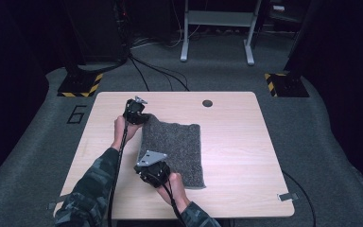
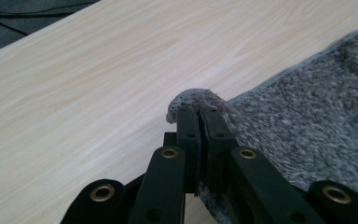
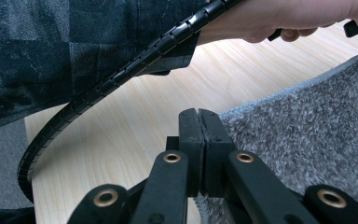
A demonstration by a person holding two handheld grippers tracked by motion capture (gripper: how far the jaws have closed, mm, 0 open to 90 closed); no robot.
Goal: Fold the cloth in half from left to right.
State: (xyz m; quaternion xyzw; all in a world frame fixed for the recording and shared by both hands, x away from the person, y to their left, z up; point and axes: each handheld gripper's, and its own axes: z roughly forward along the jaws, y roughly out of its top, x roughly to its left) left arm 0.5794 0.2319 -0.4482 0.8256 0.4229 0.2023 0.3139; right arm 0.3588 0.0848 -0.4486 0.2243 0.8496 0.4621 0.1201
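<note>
A grey fuzzy cloth [image 1: 175, 146] lies on the light wooden table [image 1: 236, 127], its left edge lifted off the top. My left gripper [image 1: 145, 118] is shut on the cloth's far left corner. In the left gripper view the jaws [image 2: 199, 112] pinch a curled bit of the cloth [image 2: 307, 116]. My right gripper [image 1: 144, 163] is shut on the near left corner. In the right gripper view its jaws [image 3: 198, 114] meet on the edge of the cloth [image 3: 307, 121]. The right part of the cloth rests flat.
A dark round hole [image 1: 207, 102] sits near the table's far edge. Beyond the table are floor cables, a white frame [image 1: 217, 19] and striped stand bases [image 1: 80, 85]. The other arm's sleeve and ribbed cable [image 3: 98, 88] cross the right gripper view.
</note>
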